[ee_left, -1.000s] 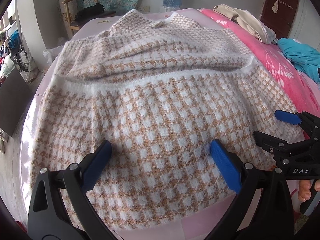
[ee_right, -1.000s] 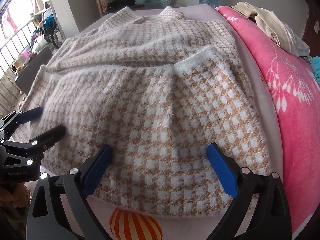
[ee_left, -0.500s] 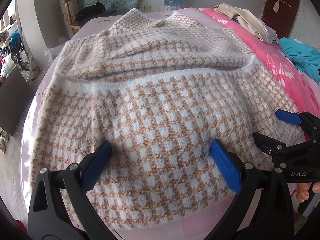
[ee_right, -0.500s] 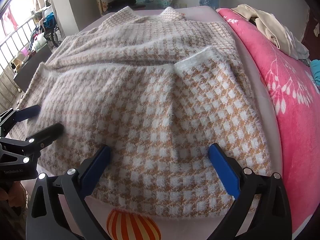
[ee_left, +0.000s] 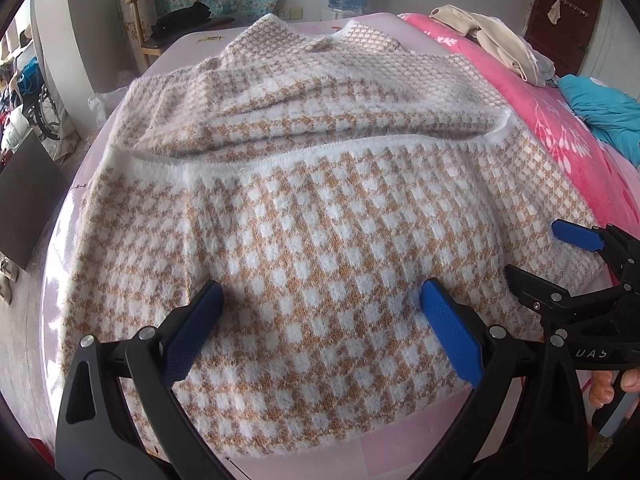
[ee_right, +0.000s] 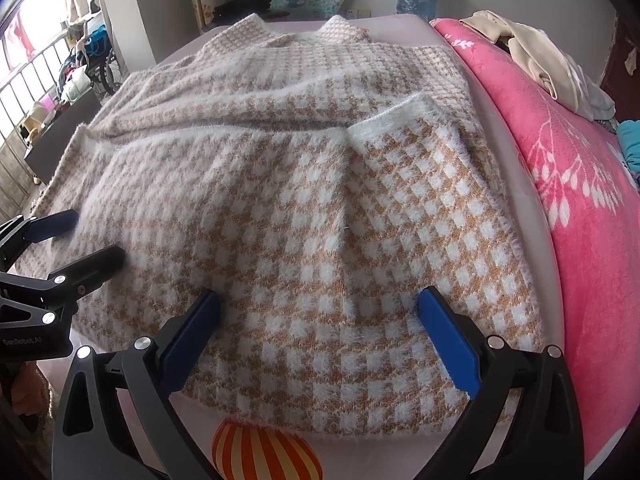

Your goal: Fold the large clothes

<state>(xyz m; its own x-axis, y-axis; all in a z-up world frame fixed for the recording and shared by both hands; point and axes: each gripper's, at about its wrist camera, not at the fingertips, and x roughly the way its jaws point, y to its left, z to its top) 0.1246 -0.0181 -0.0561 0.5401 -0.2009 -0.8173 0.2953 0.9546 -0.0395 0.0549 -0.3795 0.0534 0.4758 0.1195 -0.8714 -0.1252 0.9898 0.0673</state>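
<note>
Sweater (ee_left: 304, 208), a large fuzzy knit in a tan-and-white check, lies spread across the pale pink bed (ee_right: 532, 240), covering most of its width, with the collar toward the far edge and the hem along the near edge. It is already partly folded: a white-trimmed edge runs across the middle of the garment, and in the right wrist view a narrower flap lies turned in toward the middle along the bed's right side. A bright pink blanket (ee_left: 560, 120) lies along the right side of the bed, just beside the knit, and a heap of beige clothes (ee_right: 532, 52) sits on that blanket near the far right corner.

Both tools hover over the near hem. The left gripper (ee_left: 316, 320) has its jaws spread wide and grips nothing; its blue pads (ee_left: 192, 332) sit above the fabric toward the near left part of the hem. The right gripper (ee_right: 320, 320) is likewise spread wide and empty, poised over the near right part of the hem.

Judged from this, the step in hand is the approach for the next fold, with neither tool yet clamped. The next move likely calls for lowering each gripper onto the near edge, one toward each corner, pinching all layers together, and then carrying the hem evenly toward the collar. The thick, fluffy stack may slip if only the top layer is caught.
</note>
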